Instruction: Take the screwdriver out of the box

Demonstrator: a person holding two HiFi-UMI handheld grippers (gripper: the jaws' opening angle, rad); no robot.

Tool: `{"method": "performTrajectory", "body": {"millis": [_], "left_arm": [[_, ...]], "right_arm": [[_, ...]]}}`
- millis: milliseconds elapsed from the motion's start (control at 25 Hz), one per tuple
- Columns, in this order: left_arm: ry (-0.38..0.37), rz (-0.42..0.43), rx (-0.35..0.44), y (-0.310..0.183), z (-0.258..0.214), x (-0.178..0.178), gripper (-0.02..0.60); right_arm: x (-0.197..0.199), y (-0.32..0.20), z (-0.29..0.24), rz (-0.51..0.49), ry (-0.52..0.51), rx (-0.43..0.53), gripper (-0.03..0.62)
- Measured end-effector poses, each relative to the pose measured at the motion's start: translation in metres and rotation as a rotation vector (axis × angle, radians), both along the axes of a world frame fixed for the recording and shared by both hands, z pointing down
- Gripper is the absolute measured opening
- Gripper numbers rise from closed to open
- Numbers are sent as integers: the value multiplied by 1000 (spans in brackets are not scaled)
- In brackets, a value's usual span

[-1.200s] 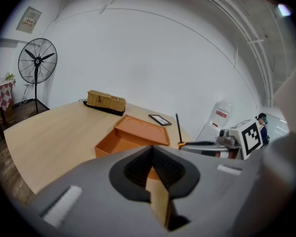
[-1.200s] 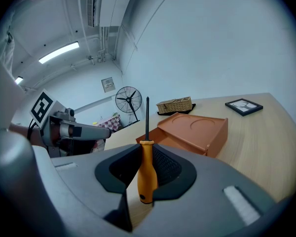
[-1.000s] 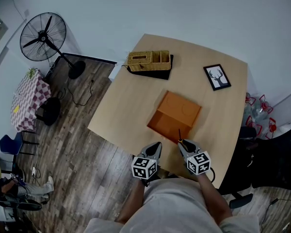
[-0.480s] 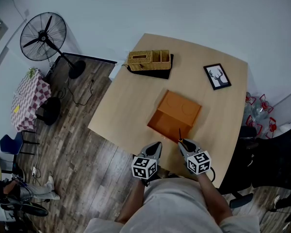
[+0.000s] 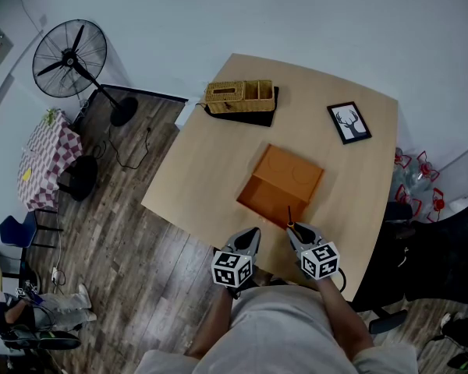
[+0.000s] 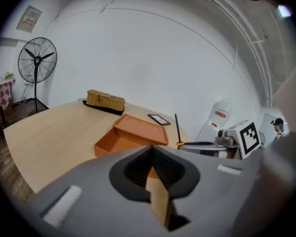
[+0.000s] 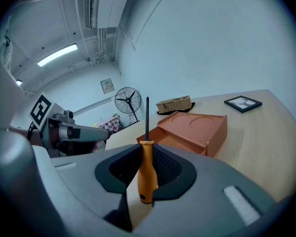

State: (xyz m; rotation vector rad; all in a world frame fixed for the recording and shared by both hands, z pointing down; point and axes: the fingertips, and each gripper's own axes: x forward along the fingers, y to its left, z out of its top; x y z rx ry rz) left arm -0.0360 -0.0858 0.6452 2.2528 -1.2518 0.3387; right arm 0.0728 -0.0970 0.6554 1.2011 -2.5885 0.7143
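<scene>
screwdriver (image 7: 147, 174) upright, tip up, in right tool (image 5: 295, 229)

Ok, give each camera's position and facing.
Head view: on the person's head, looking steeply down at the light wooden table; forearms, left tool, right tool show.
Left gripper view: on the left tool, facing the open orange box; shut jaws show.
Right gripper view: on the right tool, facing likewise; jaws grip the orange-handled screwdriver.
Both gripper views share the box and tan woven basket.

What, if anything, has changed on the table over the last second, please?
Nothing visibly moved. The right hand-held gripper stays shut on the upright orange-handled, black-shafted screwdriver. The left hand-held gripper stays empty, and the open orange box is unmoved.
</scene>
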Motion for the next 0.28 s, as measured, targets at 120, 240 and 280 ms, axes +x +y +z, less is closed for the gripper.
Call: {"method": "performTrajectory", "body": {"millis": [120, 240, 280], "left_arm": [[2, -2, 1, 1, -1, -1, 54], [2, -3, 1, 0, -2, -3, 55], [2, -2, 1, 0, -2, -3, 54]], "right_arm": [[-1, 1, 0, -1, 0, 1, 72], [-3, 0, -2, -1, 1, 1, 72], [-3, 0, -2, -1, 1, 0, 72]]}}
